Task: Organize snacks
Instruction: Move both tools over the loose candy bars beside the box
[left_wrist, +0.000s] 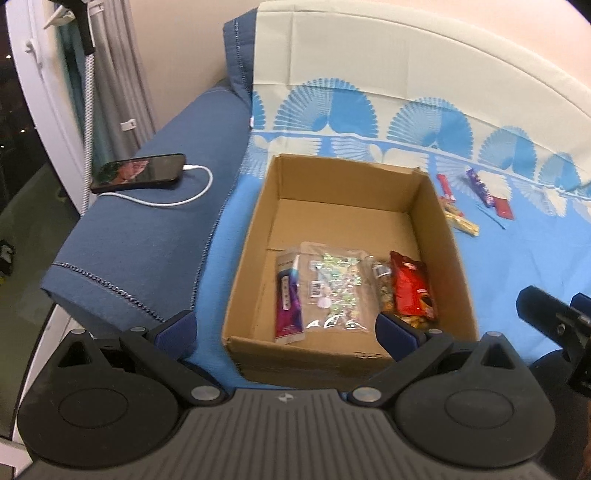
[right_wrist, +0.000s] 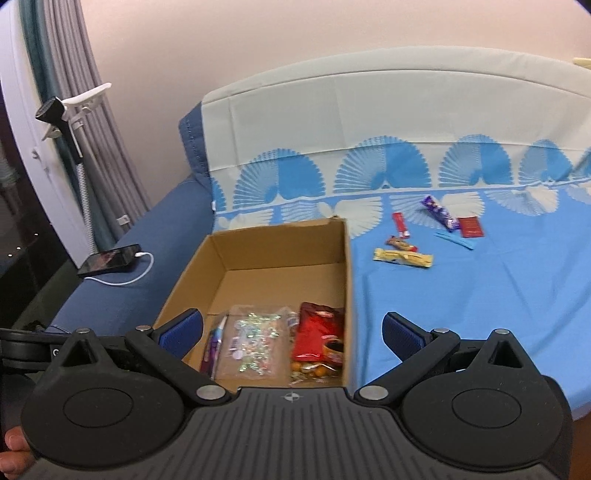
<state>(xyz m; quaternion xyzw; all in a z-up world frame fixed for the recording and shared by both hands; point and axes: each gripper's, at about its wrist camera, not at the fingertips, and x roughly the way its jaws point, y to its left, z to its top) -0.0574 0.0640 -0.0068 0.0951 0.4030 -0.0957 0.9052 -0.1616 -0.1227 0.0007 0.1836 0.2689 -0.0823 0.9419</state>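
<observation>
**A:** So you've got a sofa draped in a blue fan-print sheet (right_wrist: 480, 295), with the cardboard box (right_wrist: 349, 280) parked at its left end; makes sense, it's in easy reach of both hands.

**B:** Yep; and four packs already lie in a row along the near wall: purple sachet (left_wrist: 289, 295), clear candy bag (left_wrist: 334, 286), nut pack (left_wrist: 384, 291), red pouch (left_wrist: 412, 290); the far half is bare, I'd guess for the rest.

**A:** The rest being the loose bars (right_wrist: 402, 257) on the sheet, right of the box?

**B:** Right; your left gripper (left_wrist: 286, 325) and right gripper (right_wrist: 291, 332) both hover at the near edge, jaws spread wide, holding nothing.
</observation>
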